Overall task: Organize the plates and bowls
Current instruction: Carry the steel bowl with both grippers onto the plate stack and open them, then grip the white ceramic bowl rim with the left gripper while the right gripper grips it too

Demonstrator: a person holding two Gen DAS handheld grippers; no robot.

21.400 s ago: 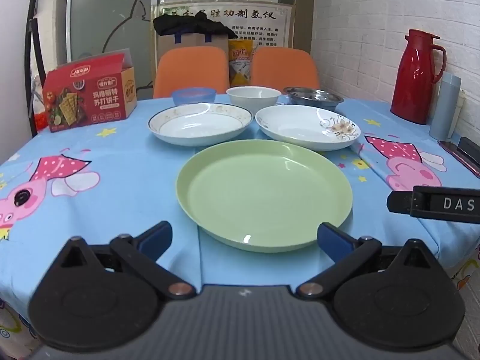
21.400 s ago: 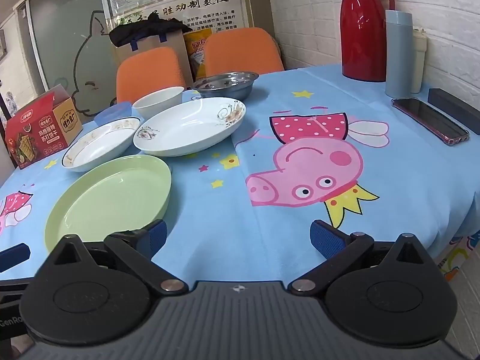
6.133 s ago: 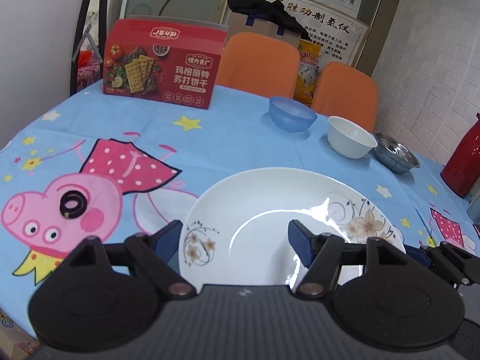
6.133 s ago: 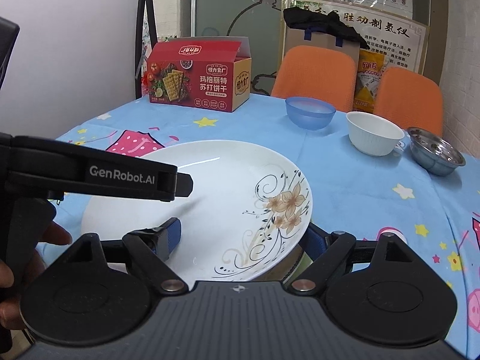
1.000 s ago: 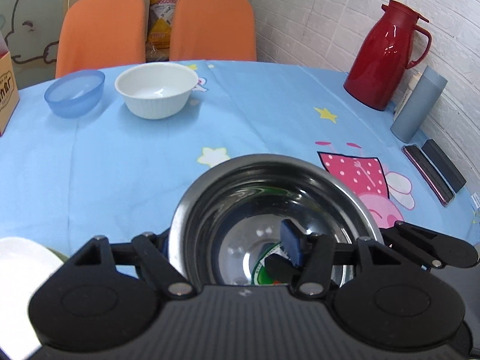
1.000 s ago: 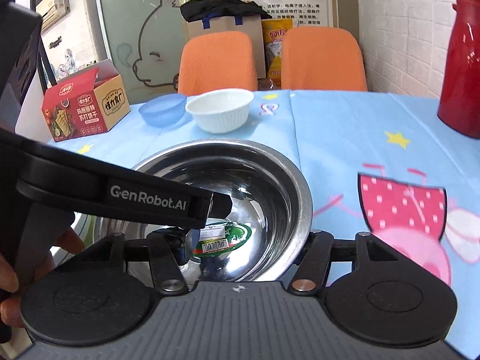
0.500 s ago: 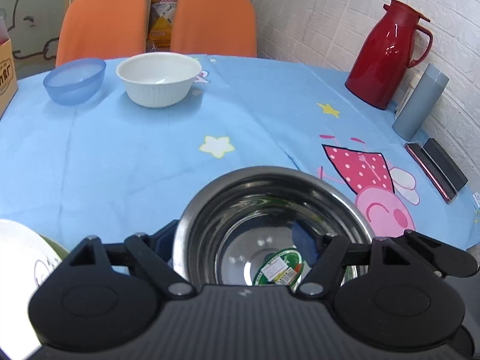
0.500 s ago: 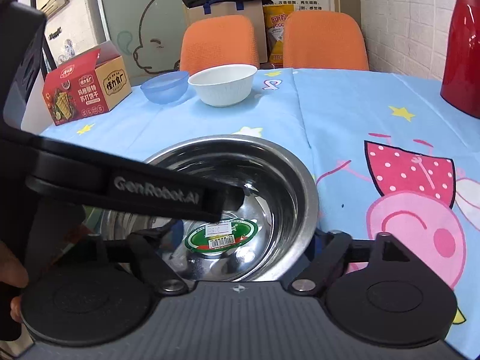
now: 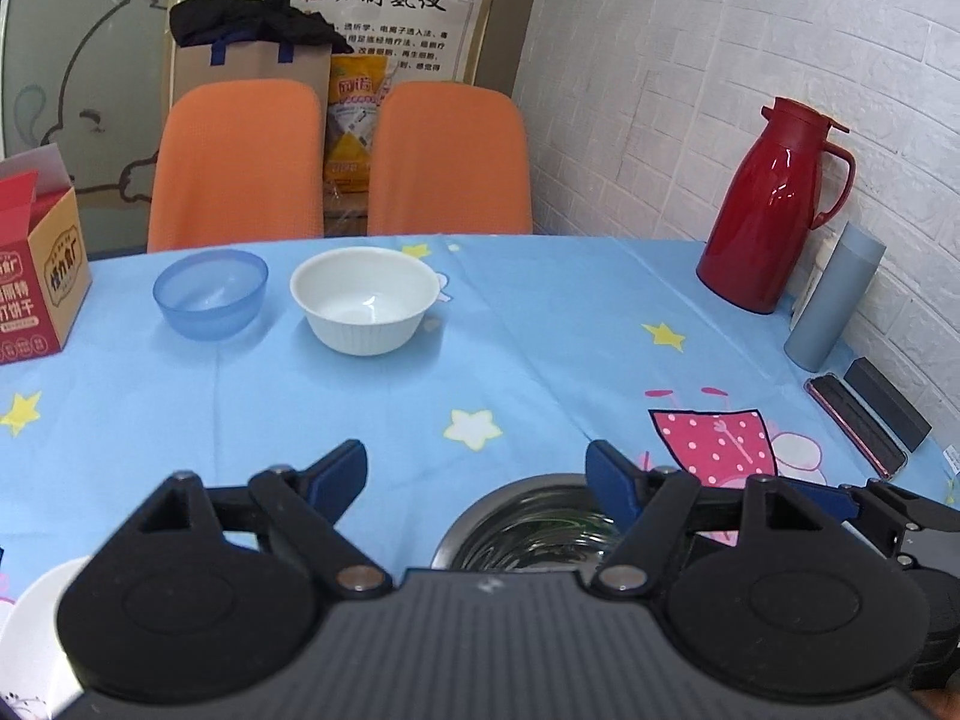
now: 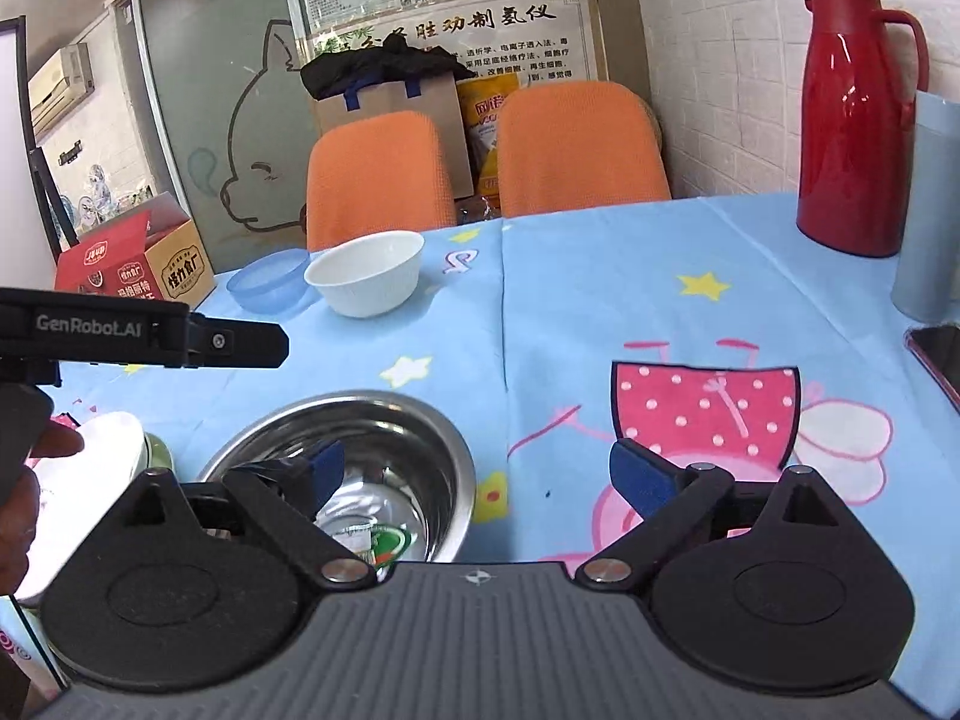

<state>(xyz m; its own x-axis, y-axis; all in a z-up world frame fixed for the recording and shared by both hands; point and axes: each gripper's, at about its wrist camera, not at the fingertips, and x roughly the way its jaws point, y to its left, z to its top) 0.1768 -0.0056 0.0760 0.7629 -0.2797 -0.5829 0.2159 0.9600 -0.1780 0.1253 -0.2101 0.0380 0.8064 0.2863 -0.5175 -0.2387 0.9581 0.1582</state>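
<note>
A steel bowl (image 10: 360,468) with a green sticker inside rests on the blue tablecloth (image 10: 600,300), close in front of both grippers; it also shows in the left wrist view (image 9: 528,531). My left gripper (image 9: 477,471) is open and empty above the cloth. My right gripper (image 10: 480,474) is open, its left fingertip (image 10: 324,468) over the steel bowl. A white bowl (image 9: 365,307) and a blue bowl (image 9: 210,294) stand at the far side. The white stacked plates (image 10: 90,480) lie to the left of the steel bowl.
A red thermos (image 9: 771,204) and a grey tumbler (image 9: 834,297) stand at the right by the brick wall, with a phone (image 9: 855,426) and a black case near them. A red cracker box (image 9: 36,276) sits far left. Two orange chairs (image 9: 240,162) stand behind the table.
Both grippers have opened wide and let go of the steel bowl, which now rests on the table. Both cameras have lifted and tilted up from it.
</note>
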